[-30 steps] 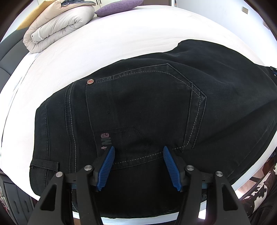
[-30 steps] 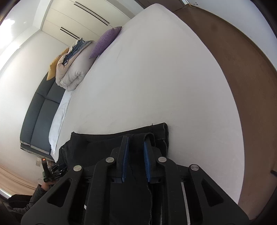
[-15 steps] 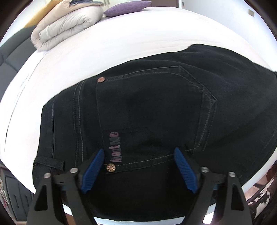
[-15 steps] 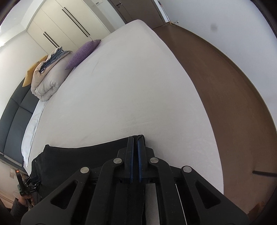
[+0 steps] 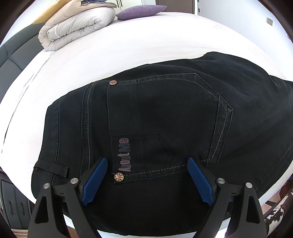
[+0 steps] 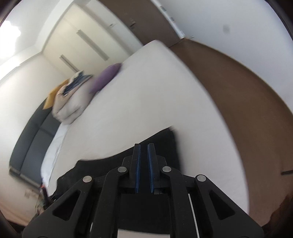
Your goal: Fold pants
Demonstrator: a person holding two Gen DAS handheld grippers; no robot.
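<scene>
One pair of black pants [image 5: 164, 119] lies flat on the white bed [image 5: 128, 47], right under the left gripper [image 5: 146, 180]. Its two blue pads [image 5: 95, 181] are spreading wide, nothing pinched, the back pocket [image 5: 164, 124] showing between them. Two copper rivets [image 5: 118, 177] sit on that pocket, and pink lettering [image 5: 123, 154] reads "About Me". Over to the right gripper [image 6: 144, 168]: its jaws are easing apart, a thin gap, nothing between them, the pants [image 6: 161, 139] just below and ahead. Farther ahead sit one folded duvet [image 5: 77, 25] and one purple pillow [image 5: 141, 11].
</scene>
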